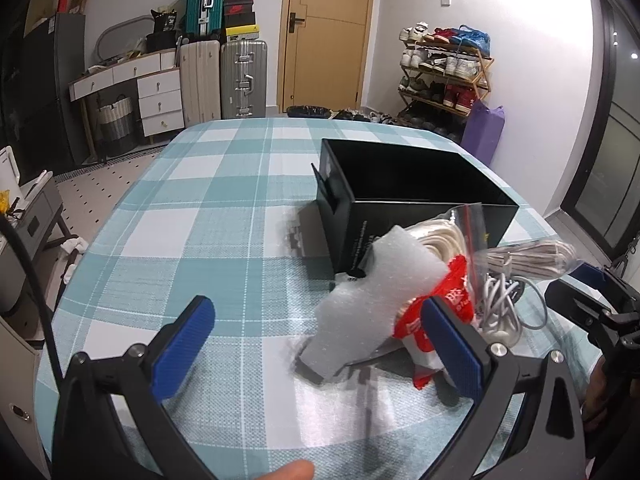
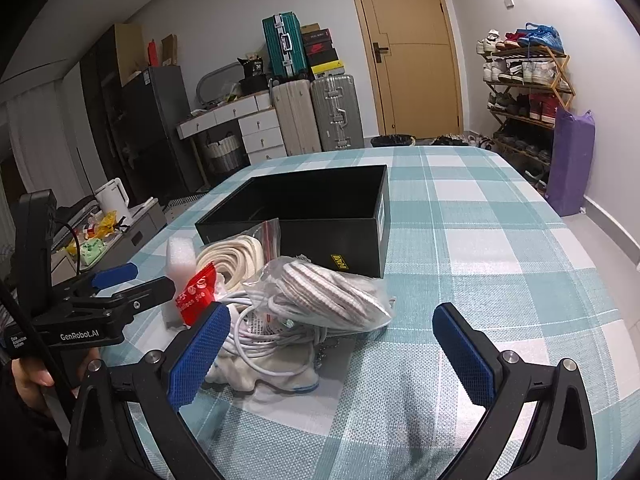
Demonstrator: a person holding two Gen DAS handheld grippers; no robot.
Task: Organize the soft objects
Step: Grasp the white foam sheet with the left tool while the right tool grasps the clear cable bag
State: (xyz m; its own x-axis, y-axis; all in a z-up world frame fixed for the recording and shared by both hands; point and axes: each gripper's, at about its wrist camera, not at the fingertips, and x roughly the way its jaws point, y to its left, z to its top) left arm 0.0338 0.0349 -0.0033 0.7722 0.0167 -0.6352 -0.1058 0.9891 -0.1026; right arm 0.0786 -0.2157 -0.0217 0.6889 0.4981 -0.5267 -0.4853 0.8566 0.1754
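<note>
On my left wrist view the left gripper stands wide open with nothing between its blue pads, hanging just over the checked tablecloth. The white foam piece lies ahead, closer to the right-hand pad, and leans against the red packet. Behind them sits the open black box, whose inside looks dark and bare as far as I can see.

My right gripper is spread just as wide and holds nothing. Just ahead of it is the pile of soft things, all on the cloth in front of the box: a bag of striped cord on top, a coil of white cable under it, a pale cloth item at the bottom (I cannot tell what it is), and a bagged cream rope touching the box's near wall. The left tool appears at the left edge of this view, beside the pile.
</note>
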